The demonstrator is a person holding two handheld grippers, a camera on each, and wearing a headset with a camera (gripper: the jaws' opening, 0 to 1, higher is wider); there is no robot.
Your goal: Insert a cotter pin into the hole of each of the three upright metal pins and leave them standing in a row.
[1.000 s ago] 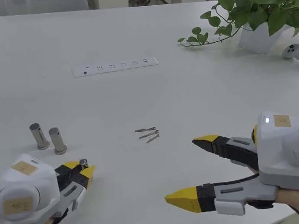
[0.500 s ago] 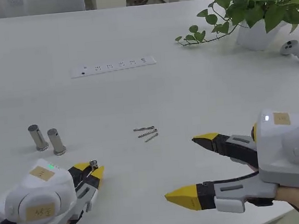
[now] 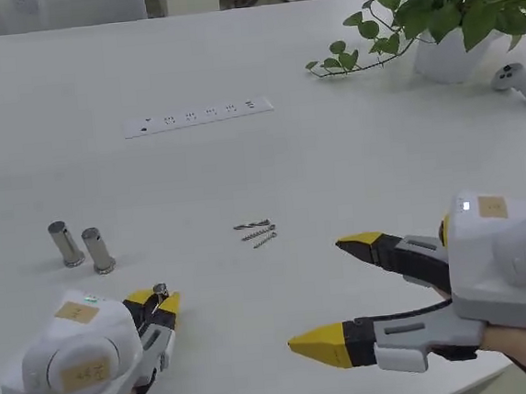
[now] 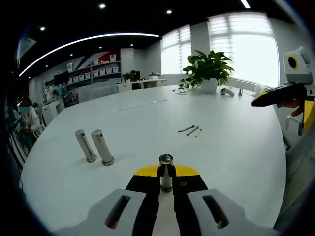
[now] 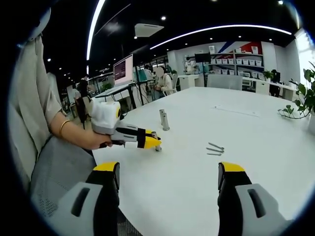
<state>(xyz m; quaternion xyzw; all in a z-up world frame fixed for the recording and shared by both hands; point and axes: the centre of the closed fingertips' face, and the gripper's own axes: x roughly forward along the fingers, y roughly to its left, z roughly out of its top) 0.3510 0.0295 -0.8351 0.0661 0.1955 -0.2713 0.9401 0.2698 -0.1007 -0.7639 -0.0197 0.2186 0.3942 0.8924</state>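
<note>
The left hand-held gripper (image 3: 157,303), white-bodied with black jaws and yellow tips, is shut tight around a short silver cylindrical metal pin (image 3: 160,290). In the left gripper view this pin (image 4: 166,172) stands upright between the jaw tips with its round top uppermost.

In the head view, at about 10 o'clock from those tips, the far-left upright pin (image 3: 63,244) and the second upright pin (image 3: 98,250) stand just beside each other on the white bench (image 3: 333,154), well apart from the gripper. At about 2 o'clock from the same tips, three thin grey cotter pins (image 3: 257,233) lie loose in a small cluster on the bench, untouched. Beyond them, toward 12 o'clock, lies a long white power strip (image 3: 199,117).

The right hand-held gripper (image 3: 336,294) hovers with its yellow-tipped jaws spread wide and nothing between them. The cotter pins sit at about 11 o'clock from it, near but apart.

At the far right a white pot (image 3: 449,63) holds a green leafy plant (image 3: 449,5). A white controller (image 3: 520,82) lies just beside it.
</note>
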